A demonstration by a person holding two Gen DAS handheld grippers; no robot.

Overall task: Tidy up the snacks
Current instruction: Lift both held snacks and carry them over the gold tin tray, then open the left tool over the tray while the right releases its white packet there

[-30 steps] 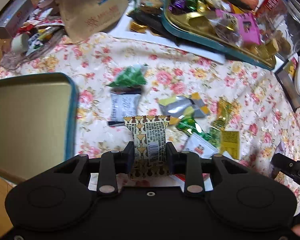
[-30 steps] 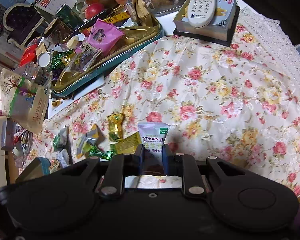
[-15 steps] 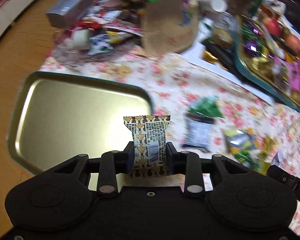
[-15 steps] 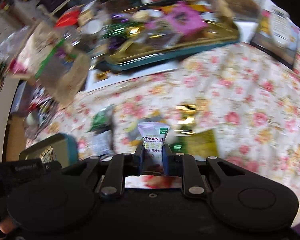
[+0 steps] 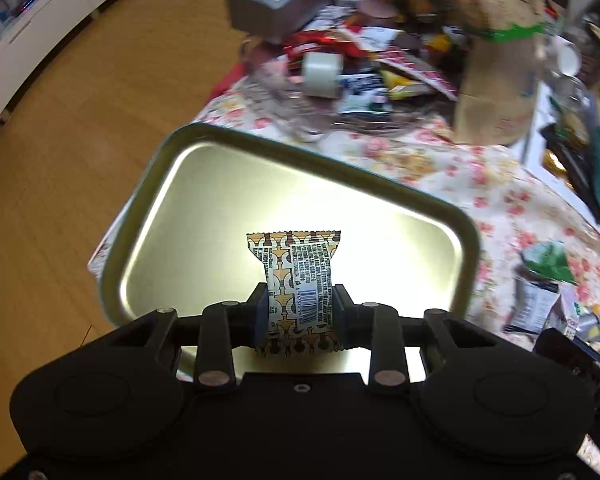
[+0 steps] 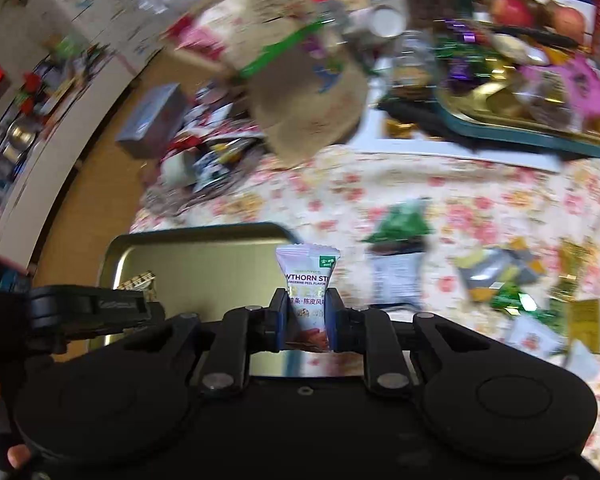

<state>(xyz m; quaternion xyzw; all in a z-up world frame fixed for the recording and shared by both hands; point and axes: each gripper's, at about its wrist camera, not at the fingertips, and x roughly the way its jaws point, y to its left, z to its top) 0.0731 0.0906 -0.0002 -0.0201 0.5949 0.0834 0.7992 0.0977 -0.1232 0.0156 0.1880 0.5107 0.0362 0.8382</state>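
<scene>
From the right wrist, motion blur smears the brown paper bag and I can't read its print. My gripper body hides the near rim of the gold tray. The hawthorn stick packet hides its lower end between the pads.

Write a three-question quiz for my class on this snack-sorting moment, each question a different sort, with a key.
1. True or false: the left gripper holds the brown-patterned snack packet over the gold metal tray.
2. What does the right gripper hold? A) green foil sweet B) white hawthorn-stick packet C) nothing
3. Fill in: the tray rests on the ___-print tablecloth.

Key: 1 true; 2 B; 3 floral
</scene>
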